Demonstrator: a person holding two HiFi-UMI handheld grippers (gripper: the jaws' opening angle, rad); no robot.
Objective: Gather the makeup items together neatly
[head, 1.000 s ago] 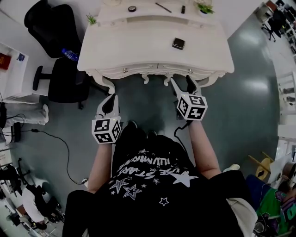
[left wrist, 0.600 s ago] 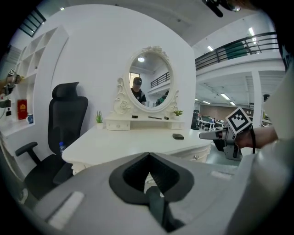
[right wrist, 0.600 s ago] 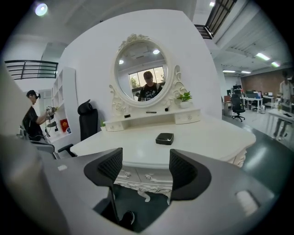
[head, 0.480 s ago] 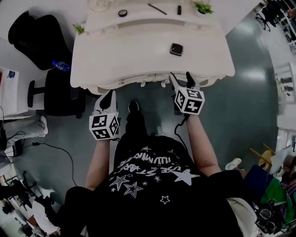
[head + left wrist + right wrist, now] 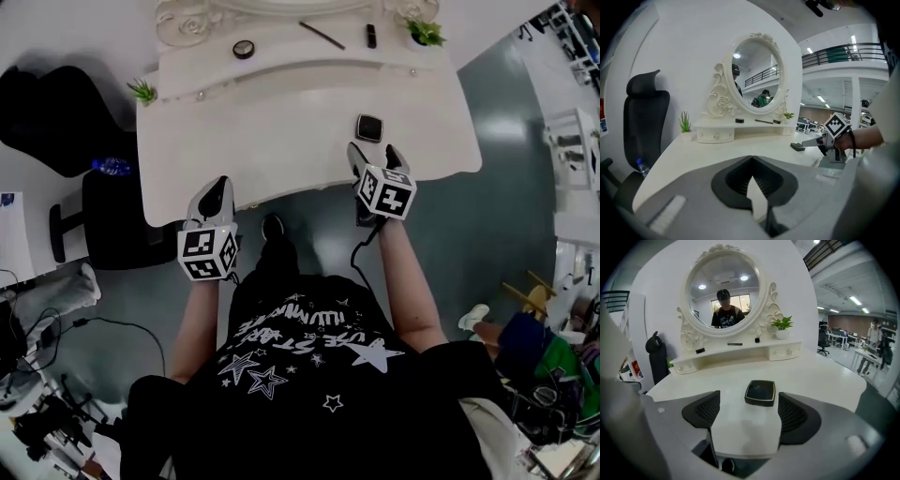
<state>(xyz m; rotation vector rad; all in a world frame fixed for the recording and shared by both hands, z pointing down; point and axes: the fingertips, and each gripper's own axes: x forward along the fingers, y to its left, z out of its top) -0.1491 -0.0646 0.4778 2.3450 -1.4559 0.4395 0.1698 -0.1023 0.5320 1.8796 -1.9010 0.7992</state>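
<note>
A black square compact [image 5: 369, 127] lies on the white dressing table [image 5: 281, 122], towards its front right. My right gripper [image 5: 373, 153] is open just short of the compact [image 5: 760, 393]. Its jaws have just been opening; nothing is between them and the pads touch nothing. My left gripper [image 5: 217, 187] hovers at the table's front left edge, its jaws [image 5: 751, 161] closed and empty. On the raised back shelf lie a round black compact [image 5: 244, 49], a thin dark pencil [image 5: 322, 35] and a small black tube [image 5: 371, 36].
An oval mirror [image 5: 724, 291] stands at the back of the table. Small potted plants sit at the shelf's right end [image 5: 427, 31] and at the table's left edge [image 5: 143, 91]. A black office chair [image 5: 112, 211] with a water bottle [image 5: 111, 166] stands left of the table.
Both grippers have moved forward to the table. The right one now reaches over the front edge up to the square compact, and its jaws stand wider. The left stays closed.
</note>
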